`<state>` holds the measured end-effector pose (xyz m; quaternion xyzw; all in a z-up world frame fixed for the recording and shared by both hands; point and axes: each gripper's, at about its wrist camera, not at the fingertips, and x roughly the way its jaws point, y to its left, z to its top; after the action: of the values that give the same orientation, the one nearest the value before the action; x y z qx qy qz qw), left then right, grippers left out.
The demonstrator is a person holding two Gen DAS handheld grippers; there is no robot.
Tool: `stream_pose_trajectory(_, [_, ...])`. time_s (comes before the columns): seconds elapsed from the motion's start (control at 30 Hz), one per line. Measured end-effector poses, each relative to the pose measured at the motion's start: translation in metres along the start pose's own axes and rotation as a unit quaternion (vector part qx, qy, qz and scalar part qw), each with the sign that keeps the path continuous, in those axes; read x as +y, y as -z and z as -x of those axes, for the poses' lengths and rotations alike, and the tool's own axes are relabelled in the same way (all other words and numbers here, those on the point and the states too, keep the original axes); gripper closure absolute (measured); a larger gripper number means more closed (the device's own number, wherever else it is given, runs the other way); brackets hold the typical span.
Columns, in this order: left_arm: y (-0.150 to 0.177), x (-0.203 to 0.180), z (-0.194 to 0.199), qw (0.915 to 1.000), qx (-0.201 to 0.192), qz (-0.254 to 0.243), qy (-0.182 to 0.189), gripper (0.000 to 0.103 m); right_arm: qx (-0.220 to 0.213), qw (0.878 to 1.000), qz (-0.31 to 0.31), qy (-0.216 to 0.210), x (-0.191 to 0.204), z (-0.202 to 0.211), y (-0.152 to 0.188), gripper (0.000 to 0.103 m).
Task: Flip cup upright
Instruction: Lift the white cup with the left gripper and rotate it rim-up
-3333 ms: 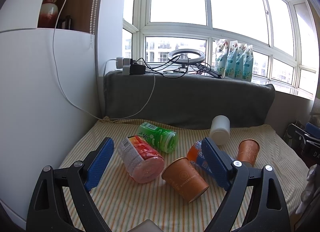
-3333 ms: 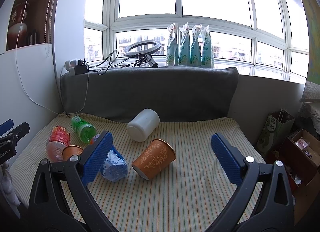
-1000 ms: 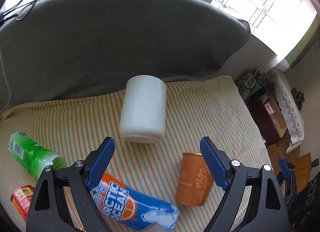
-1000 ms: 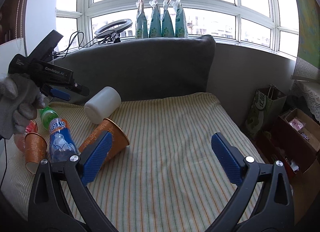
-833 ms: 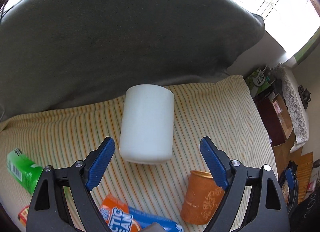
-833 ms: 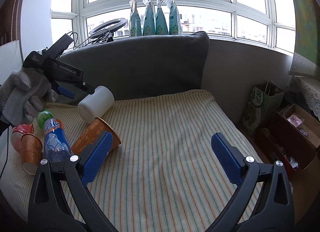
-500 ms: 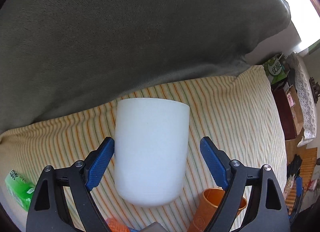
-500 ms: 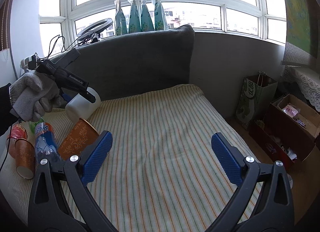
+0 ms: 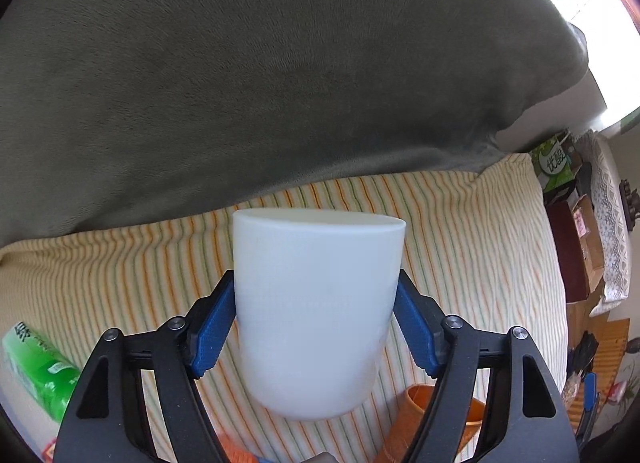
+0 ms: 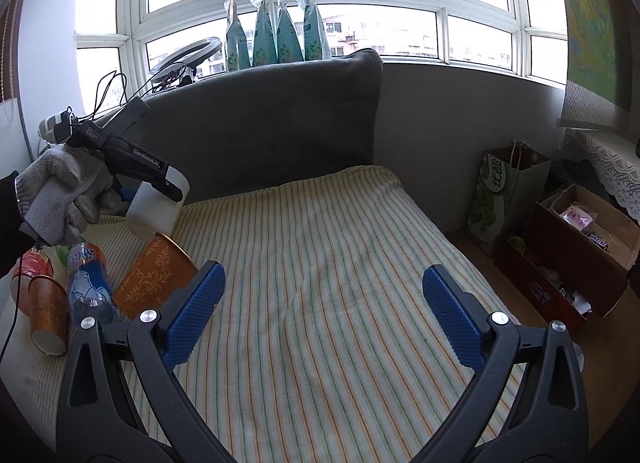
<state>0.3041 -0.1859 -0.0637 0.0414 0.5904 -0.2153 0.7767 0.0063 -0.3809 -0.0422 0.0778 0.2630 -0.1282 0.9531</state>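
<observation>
Between left tongs (image 9: 316, 327): one white cup (image 9: 316, 311); two orange cups (image 10: 154, 281) nearby.

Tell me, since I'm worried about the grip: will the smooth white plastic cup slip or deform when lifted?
The smooth white plastic cup looks slick, so it may slip. The left gripper clamps its walls with no visible denting: probably fairly stiff. Probably light.
</observation>
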Motion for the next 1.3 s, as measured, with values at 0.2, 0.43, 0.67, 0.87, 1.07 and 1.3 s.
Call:
stream_pose_trajectory(0.2, [0.017, -0.007, 0.046, 0.9994, -0.029, -0.017, 0.004, 0.029, -0.006, 1.000, -0.002, -0.008, 0.004, 0.008, 0.001, 0.002])
stream_pose_trajectory(0.43, [0.051, -0.026, 0.092, 0.9982, -0.037, -0.041, 0.022, 0.029, -0.022, 1.000, 0.001, -0.015, 0.008, 0.029, 0.001, 0.002])
stream_pose_trajectory(0.67, [0.107, -0.067, 0.103, 0.9951, -0.013, -0.084, 0.050, 0.029, -0.035, 0.999, -0.001, -0.020, 0.008, 0.052, 0.005, 0.002])
stream_pose_trajectory(0.87, [0.156, -0.078, 0.100, 0.9928, 0.016, -0.096, 0.070, 0.029, -0.039, 0.999, 0.004, -0.023, 0.008, 0.069, 0.012, 0.002])
stream_pose_trajectory(1.07, [0.195, -0.080, 0.071, 0.9905, 0.066, -0.070, 0.099, 0.029, -0.014, 0.999, 0.002, -0.045, 0.007, 0.074, 0.018, 0.002])
stream_pose_trajectory(1.3, [0.200, -0.073, 0.042, 0.9903, 0.079, -0.046, 0.105, 0.028, 0.034, 0.996, -0.025, -0.081, 0.001, 0.068, 0.023, 0.002])
